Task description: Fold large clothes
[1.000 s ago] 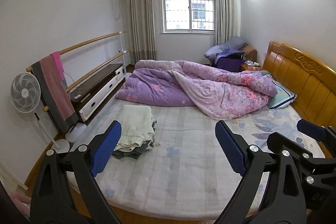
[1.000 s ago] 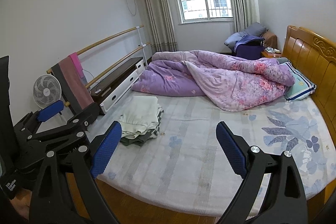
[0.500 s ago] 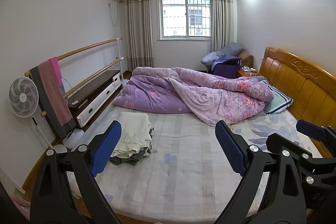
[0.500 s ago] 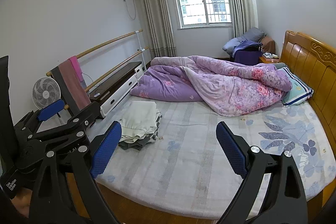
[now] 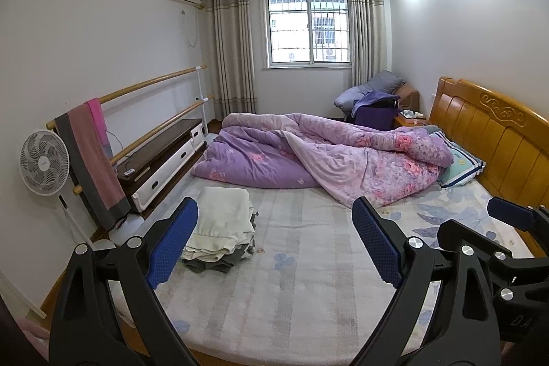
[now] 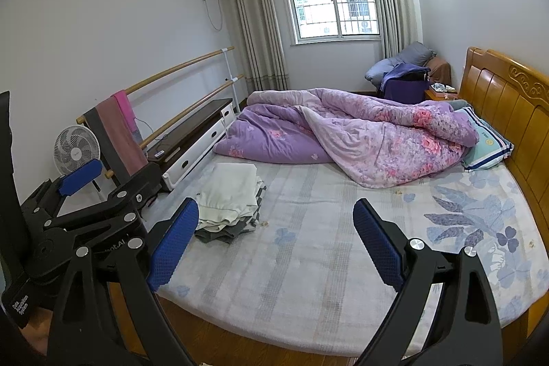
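Note:
A stack of folded clothes (image 5: 223, 228), cream on top of grey, lies at the left side of the bed (image 5: 291, 290); it also shows in the right wrist view (image 6: 230, 201). My left gripper (image 5: 274, 246) is open and empty, held above the bed's near edge, short of the stack. My right gripper (image 6: 274, 246) is open and empty too, to the right of the left one and further back from the bed (image 6: 308, 280). The right gripper's blue pad shows at the left wrist view's right edge (image 5: 511, 216).
A crumpled purple floral duvet (image 5: 326, 156) fills the far half of the bed. A wooden headboard (image 5: 497, 139) and pillow (image 5: 461, 167) are at right. A fan (image 5: 43, 163), wall bars with towels (image 5: 92, 156) and a low cabinet (image 5: 161, 156) stand at left.
Both grippers have drawn back and tilted up from the bed, so more of the room and ceiling shows. Both stay open and empty. The clothes stack has not moved.

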Demonstrator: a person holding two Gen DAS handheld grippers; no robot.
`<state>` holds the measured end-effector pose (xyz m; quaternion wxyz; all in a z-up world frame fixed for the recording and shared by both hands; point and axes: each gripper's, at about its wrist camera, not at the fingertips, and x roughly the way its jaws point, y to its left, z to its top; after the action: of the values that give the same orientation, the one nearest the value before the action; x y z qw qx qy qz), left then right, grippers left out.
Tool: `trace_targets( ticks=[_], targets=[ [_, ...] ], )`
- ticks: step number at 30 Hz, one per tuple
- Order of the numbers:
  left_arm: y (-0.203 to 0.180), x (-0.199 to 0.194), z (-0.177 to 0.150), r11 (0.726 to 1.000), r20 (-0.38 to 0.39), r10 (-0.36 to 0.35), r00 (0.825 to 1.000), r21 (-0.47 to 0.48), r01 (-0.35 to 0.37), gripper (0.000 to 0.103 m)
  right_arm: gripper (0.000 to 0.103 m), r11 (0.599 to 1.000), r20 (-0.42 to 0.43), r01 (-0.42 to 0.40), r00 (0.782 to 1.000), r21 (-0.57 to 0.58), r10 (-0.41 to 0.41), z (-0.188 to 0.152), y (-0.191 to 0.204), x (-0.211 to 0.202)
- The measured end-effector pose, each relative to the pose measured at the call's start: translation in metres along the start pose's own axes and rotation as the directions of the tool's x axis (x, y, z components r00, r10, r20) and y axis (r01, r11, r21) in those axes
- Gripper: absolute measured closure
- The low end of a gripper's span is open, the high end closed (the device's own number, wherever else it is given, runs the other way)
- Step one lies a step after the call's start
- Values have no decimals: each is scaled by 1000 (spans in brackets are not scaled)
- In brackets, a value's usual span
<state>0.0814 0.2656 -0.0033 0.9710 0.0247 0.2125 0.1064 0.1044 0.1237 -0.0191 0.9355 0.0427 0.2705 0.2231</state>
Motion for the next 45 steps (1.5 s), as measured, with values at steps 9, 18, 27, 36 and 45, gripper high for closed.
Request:
trace_targets(
  ticks=[9, 18, 27, 36, 45],
  targets=[
    [-6, -6, -2, 999, 29, 26, 999, 18, -26, 10, 15, 1000, -4, 0, 1000, 3, 0, 0, -1, -1],
    [-5, -4, -4, 1000, 27, 21, 999, 15, -22, 10, 15, 1000, -8, 6, 1000, 4, -6, -2, -4, -1],
    [-5, -2, -4, 1000, 23, 24, 999, 12, -24, 10, 15, 1000, -11, 0, 1000, 11, 1, 0, -8, 1],
    [-5, 1, -7, 1000, 15, 27, 1000, 7, -27, 10, 15, 1000, -16, 2, 1000, 12, -1, 1, -11, 4],
    [-5, 1, -8, 1000, 17, 29, 999, 7, -29, 10, 15, 1000, -19, -6, 1000, 19, 6, 2, -13, 6]
  ],
)
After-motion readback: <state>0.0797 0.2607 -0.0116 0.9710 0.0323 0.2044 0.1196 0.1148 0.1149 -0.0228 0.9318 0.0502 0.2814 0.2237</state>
